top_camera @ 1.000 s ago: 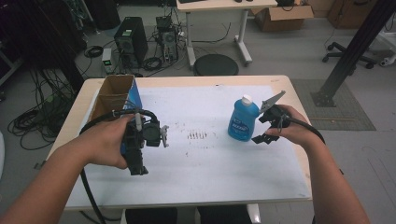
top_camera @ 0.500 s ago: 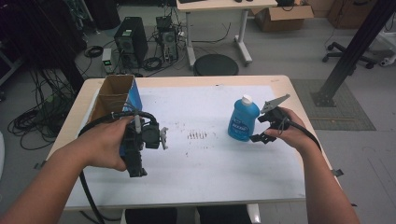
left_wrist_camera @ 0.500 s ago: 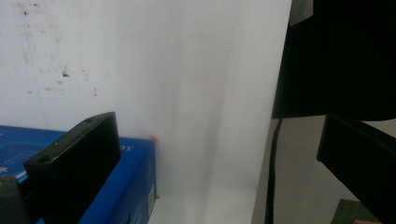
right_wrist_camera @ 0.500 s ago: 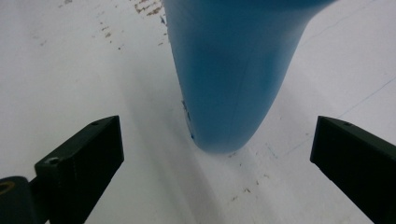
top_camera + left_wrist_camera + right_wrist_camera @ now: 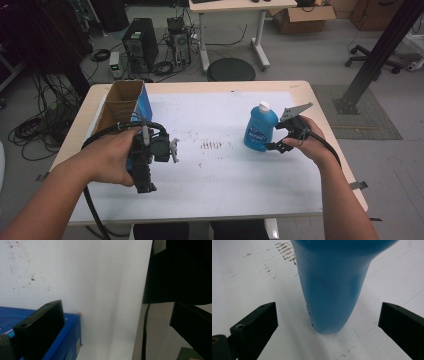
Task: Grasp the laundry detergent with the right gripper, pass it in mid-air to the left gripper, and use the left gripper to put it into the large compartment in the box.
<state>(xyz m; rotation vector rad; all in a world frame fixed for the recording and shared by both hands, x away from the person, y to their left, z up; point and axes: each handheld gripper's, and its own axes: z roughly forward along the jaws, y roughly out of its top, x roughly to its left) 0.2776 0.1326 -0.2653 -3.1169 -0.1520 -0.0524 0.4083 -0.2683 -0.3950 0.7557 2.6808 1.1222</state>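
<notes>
My right gripper sits just beside the blue bottle, jaws wide apart. My left gripper, jaws apart too, is well apart from the bottle.

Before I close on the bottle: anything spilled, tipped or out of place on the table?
Nothing spilled or tipped. The blue bottle stands upright with its white cap on, between the open right tongs. The open cardboard box stands upright at the table's left edge. The only oddity is brown scuff marks on the white sheet.
</notes>
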